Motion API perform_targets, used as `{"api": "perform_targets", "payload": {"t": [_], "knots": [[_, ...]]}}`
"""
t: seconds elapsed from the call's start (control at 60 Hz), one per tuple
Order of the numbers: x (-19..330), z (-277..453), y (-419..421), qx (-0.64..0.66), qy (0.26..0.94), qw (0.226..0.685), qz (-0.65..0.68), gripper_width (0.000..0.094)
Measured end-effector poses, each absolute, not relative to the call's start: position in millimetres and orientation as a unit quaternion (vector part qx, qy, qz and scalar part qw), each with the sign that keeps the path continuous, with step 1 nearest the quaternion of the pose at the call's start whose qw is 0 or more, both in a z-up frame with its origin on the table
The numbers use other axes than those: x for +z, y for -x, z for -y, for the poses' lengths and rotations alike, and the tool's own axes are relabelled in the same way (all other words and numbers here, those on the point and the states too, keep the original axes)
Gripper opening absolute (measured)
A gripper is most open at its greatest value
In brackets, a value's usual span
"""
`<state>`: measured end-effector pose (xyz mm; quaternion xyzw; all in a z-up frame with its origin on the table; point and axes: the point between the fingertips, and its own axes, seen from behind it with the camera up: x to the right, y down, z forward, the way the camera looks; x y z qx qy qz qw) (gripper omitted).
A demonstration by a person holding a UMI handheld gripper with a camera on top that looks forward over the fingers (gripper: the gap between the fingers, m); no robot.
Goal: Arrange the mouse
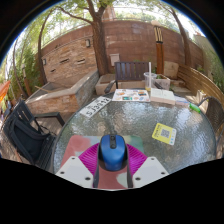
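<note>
A blue computer mouse with a dark scroll wheel sits between my gripper's fingers, over the near edge of a round glass table. The magenta pads fan out on both sides and press against the mouse's flanks, so the gripper is shut on it. The mouse points away from me toward the table's middle. I cannot tell whether its underside touches the glass.
A yellow pad lies on the table to the right beyond the fingers. A white flat device lies at the far left. Boxes and a clear container stand along the far edge. A black chair stands left of the table.
</note>
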<state>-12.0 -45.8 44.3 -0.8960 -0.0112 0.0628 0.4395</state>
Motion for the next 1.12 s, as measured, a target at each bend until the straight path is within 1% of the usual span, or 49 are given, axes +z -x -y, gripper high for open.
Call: {"api": "perform_targets", "payload": {"t": [0.05,0.1,0.183,0.217,0.267,0.283,0.317,0.383,0.5,0.6,0.65,0.8,0.967,1.117], "knots": [[22.9,47.6,16.0,0.059,0.905,0.42,0.011,0.0403],[1.6,51.6,22.5,0.056,0.91,0.41,0.012,0.0449],[-9.1,58.0,26.9,0.054,0.916,0.397,0.01,0.0533],[-9.1,59.5,23.3,0.045,0.918,0.395,0.011,0.0623],[2.8,66.4,24.0,0.034,0.916,0.4,0.016,0.0826],[10.1,64.0,21.0,0.032,0.916,0.4,0.017,0.0866],[20.6,69.8,22.8,0.026,0.914,0.405,0.02,0.0835],[49.8,84.6,23.7,0.013,0.911,0.412,0.023,0.0853],[94.3,116.4,27.1,-0.006,0.908,0.417,0.025,0.0854],[125.7,145.4,33.9,-0.012,0.907,0.419,0.025,0.0846],[138.2,154.6,37.2,-0.01,0.904,0.427,0.025,0.0853],[152.9,185.0,41.8,-0.025,0.904,0.427,0.025,0.0849],[152.3,203.9,47.7,-0.027,0.906,0.422,0.025,0.0852],[155.9,205.0,47.4,-0.031,0.905,0.424,0.031,0.0851]]}}
